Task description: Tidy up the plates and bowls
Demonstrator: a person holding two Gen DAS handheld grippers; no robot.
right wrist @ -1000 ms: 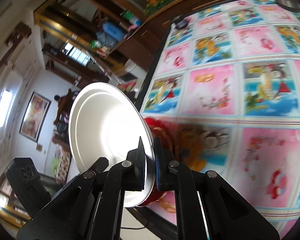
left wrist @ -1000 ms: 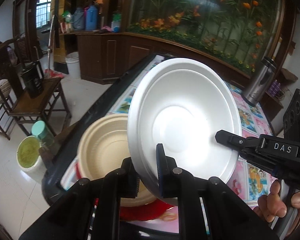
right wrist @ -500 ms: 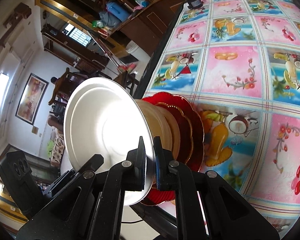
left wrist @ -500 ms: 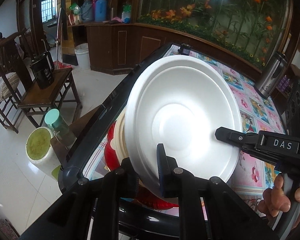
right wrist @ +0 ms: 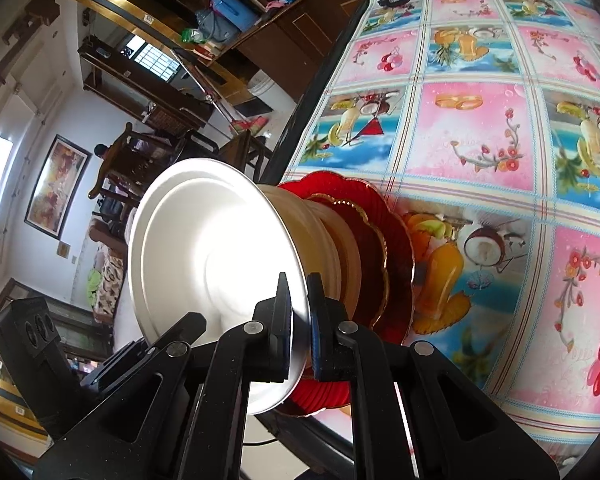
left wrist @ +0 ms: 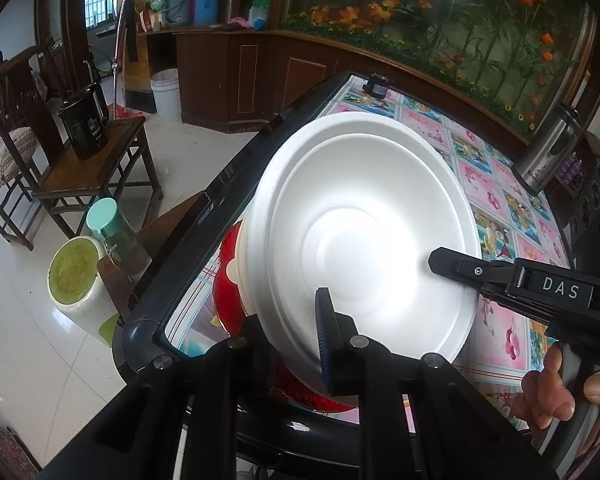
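We grip one white bowl [left wrist: 364, 232] with both tongs, left tongs [left wrist: 296, 332] and right tongs [right wrist: 299, 320], above one tan bowl [right wrist: 320, 248] and two red plates [right wrist: 384, 256].

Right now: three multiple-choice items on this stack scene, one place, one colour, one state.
1. Where does the white bowl sit?
A. on the beige bowls
B. on the chair
C. on the floor

2. What colour is the plate under the stack?
A. blue
B. red
C. green

3. How does the right claw stand?
A. wide open
B. out of view
C. shut on the white bowl's rim

Key: 1 A, it tops the beige bowls. 2 B, the red plate with its scalloped edge lies lowest. 3 C, the right claw pinches the rim.
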